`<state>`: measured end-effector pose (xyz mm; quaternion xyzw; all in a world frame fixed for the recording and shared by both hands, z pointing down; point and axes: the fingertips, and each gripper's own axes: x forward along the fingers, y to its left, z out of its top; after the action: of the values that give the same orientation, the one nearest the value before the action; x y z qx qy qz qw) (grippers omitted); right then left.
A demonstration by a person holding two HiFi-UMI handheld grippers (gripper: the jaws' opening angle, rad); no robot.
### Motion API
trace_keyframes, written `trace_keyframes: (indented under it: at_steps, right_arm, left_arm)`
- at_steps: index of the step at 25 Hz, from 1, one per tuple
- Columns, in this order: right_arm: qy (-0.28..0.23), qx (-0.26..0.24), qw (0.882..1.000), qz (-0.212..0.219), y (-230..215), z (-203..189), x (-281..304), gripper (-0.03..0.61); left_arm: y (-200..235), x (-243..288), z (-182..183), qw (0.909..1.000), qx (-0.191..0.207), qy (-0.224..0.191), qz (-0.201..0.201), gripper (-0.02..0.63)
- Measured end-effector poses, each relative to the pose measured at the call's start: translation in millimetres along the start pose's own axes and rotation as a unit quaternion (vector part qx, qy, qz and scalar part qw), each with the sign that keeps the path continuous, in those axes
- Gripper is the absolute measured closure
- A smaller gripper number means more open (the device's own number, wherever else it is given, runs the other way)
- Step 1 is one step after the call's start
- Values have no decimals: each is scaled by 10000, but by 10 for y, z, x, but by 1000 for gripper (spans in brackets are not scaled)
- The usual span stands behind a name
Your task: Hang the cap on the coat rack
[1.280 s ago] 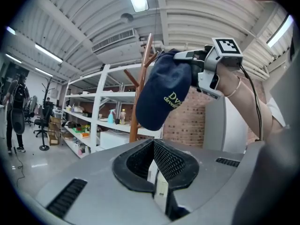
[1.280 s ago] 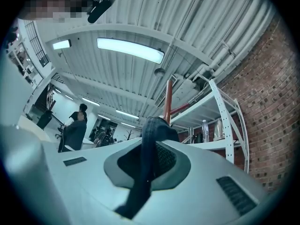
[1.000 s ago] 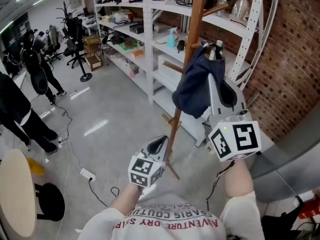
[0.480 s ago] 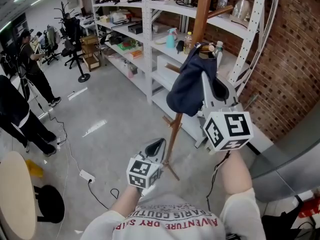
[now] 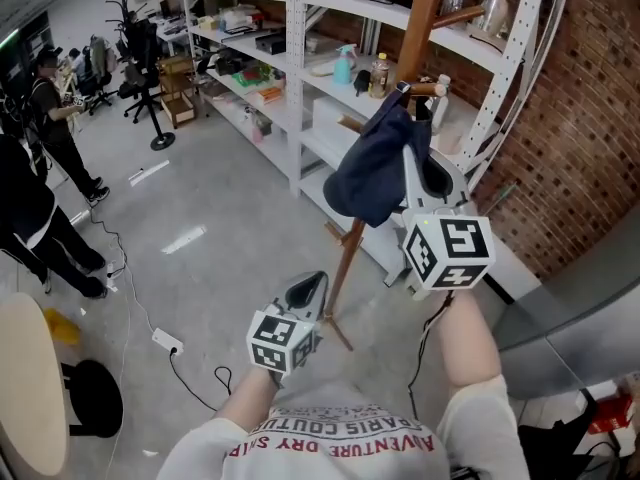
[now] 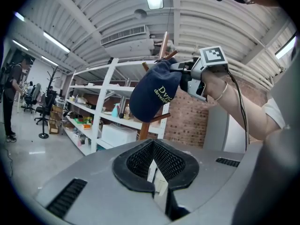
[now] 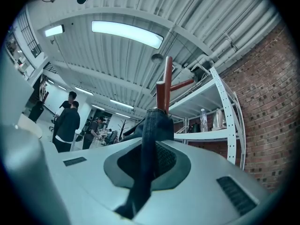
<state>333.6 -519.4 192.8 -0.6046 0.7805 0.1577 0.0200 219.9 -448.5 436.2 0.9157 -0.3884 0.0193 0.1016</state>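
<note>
**Navy cap raised to the coat rack's peg**

Dark-clothed people [image 5: 40, 218] stand on the grey floor at far left, above the edge of a round table [image 5: 25, 388]. Low in the head view, the left gripper [image 5: 311, 288] hangs well below and to the left of the cap, apart from it. Its own view shows its jaws brought together with nothing between them.

Up and to the right, the navy cap [image 5: 375, 173] hangs in front of the wooden coat rack [image 5: 418, 18]. Its upper edge is at a short peg [image 5: 428, 89]; whether it rests on that peg cannot be told. The right gripper [image 5: 412, 153] reaches up from below right with its jaws clamped on the cap's fabric, a dark fold running out between them. White shelving [image 5: 300, 68] stands behind the rack, and a brick wall [image 5: 590, 118] fills the right side.
</note>
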Motion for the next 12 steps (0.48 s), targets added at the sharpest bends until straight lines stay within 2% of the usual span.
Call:
trace_keyframes:
  at_steps: [5,12]
  right_arm:
    - [57,124,9999,-95,-3,-180,-15,560]
    - [-225,-93,9989,-392,-4,-79,-87,558]
  left_arm:
    - [53,-11,-77,9999,-76,94,31,607]
    - [42,16,-78,9999,-42,141,-43,607]
